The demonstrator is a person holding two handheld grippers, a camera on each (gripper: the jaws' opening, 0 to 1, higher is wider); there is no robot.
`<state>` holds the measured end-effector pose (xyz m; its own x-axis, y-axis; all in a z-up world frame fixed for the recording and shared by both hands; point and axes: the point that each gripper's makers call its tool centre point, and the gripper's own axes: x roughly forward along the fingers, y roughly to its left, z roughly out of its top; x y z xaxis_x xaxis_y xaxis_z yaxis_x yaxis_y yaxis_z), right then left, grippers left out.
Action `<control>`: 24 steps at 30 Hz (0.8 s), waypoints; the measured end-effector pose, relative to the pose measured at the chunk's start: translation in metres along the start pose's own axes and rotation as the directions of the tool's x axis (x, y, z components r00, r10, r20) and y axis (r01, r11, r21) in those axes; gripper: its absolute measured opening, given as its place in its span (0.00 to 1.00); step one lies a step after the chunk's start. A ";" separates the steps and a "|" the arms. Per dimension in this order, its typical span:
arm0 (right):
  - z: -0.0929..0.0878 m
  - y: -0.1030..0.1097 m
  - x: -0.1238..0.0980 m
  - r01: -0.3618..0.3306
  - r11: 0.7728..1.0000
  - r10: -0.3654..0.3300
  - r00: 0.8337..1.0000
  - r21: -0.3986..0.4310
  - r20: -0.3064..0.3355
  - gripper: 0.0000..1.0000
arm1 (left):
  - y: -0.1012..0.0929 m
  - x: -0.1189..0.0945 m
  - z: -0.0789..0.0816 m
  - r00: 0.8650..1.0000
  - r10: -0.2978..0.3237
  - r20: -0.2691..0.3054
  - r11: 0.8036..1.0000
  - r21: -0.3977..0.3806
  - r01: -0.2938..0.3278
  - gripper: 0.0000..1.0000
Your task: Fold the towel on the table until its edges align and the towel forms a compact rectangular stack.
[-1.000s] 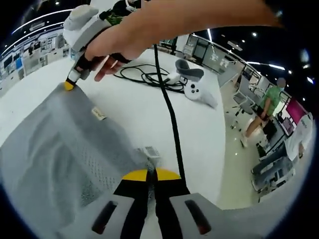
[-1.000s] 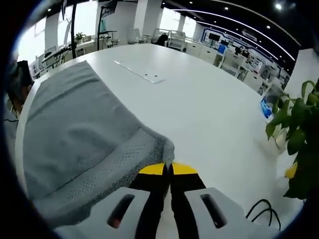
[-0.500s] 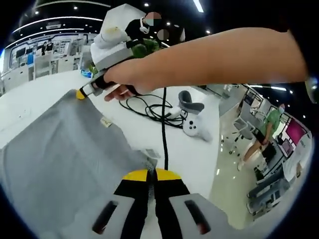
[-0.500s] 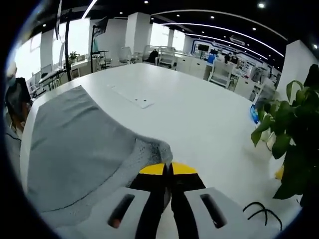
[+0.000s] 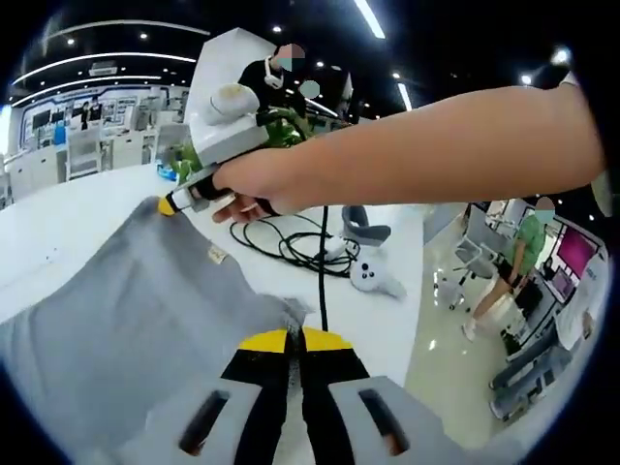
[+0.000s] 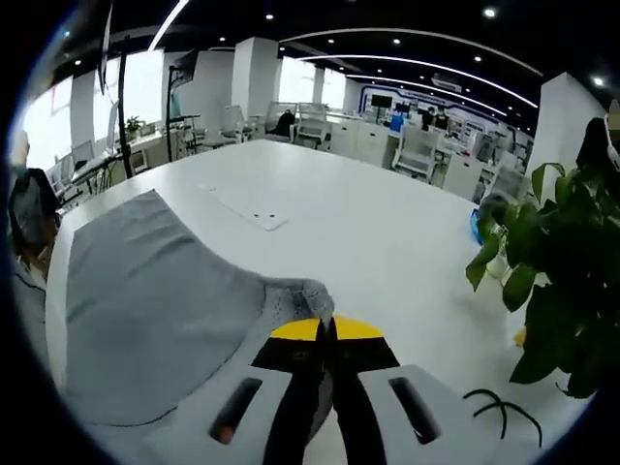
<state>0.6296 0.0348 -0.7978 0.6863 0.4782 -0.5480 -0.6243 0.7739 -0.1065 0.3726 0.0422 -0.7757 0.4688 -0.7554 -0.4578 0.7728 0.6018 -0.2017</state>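
A large white table (image 6: 387, 232) carries everything here, its top smooth and glossy under the ceiling lights. A grey towel (image 6: 155, 291) lies spread over the near part of it, its surface flat except where one corner is bunched up at the yellow jaw tips. In the left gripper view the same towel (image 5: 126, 320) shows a small label sewn near one edge. Past it on the white top (image 5: 387, 320) lies a tangle of black cable (image 5: 286, 247), and just beside that a white game controller (image 5: 373, 276) with a ring. In the right gripper view a flat white plate with small holes (image 6: 242, 205) sits on the surface beyond the towel.
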 end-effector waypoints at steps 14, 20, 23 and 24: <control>0.039 0.011 0.001 0.042 0.998 -0.042 0.999 0.045 -0.003 0.00 | 0.027 -0.059 0.022 0.996 0.015 0.085 0.999 0.037 -0.018 0.03; 0.065 0.025 0.000 0.058 0.989 -0.057 0.998 0.137 -0.010 0.00 | 0.039 -0.095 0.028 0.992 0.020 0.124 0.999 0.034 -0.024 0.03; 0.072 0.034 0.000 0.063 0.988 -0.063 0.998 0.139 -0.007 0.00 | 0.049 -0.110 0.030 0.990 0.030 0.140 0.999 0.034 -0.035 0.03; 0.076 0.036 0.002 0.067 0.988 -0.066 0.998 0.136 -0.008 0.00 | 0.054 -0.116 0.030 0.988 0.036 0.149 0.998 0.037 -0.042 0.03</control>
<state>0.6367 0.0951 -0.7397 0.7231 0.4227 -0.5463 -0.5205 0.8534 -0.0285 0.3725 0.1547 -0.7073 0.5549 -0.7634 -0.3305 0.7676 0.6230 -0.1503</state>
